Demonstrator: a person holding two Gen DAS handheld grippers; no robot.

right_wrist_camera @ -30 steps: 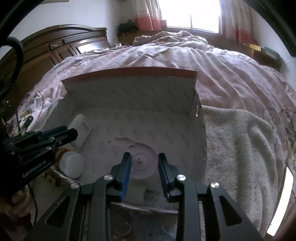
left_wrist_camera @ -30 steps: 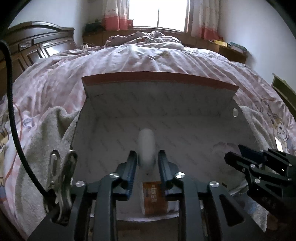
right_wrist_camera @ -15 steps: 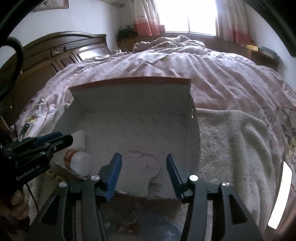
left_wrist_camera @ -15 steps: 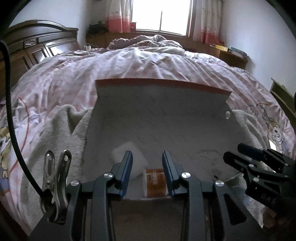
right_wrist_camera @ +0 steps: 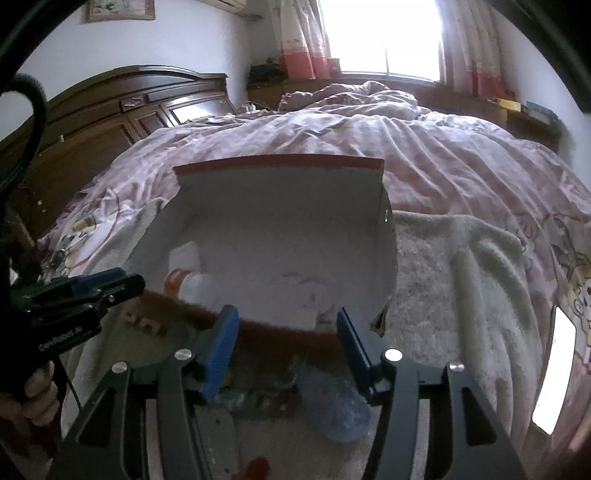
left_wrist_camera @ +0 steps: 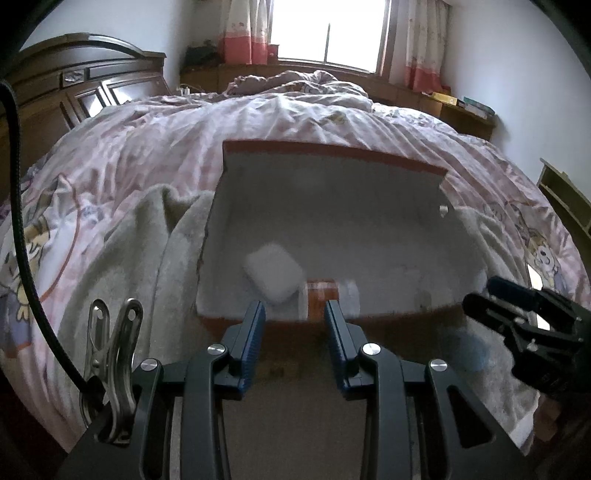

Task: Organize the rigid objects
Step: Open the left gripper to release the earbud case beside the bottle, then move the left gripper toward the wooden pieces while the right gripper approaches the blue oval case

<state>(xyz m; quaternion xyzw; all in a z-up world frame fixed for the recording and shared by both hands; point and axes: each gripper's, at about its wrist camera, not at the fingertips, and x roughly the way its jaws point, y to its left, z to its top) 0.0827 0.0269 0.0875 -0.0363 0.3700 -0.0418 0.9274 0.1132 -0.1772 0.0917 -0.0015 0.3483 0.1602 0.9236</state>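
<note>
Having released, both hand-held grippers [left_wrist_camera: 294,314] [right_wrist_camera: 287,321] sit withdrawn outside the box [left_wrist_camera: 332,206].

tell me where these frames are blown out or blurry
Left wrist view: the window is blown out; the box interior and white case look soft with motion blur. Right wrist view: window also overexposed, the bottle near the right gripper is smeared; fisheye bends both.

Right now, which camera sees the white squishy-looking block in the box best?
The left wrist view. There the white block lies near the middle of the picture, its whole top showing, inside the box beside the orange-labelled bottle. In the right wrist view the white block sits far left, small and partly hidden behind the bottle.
</note>
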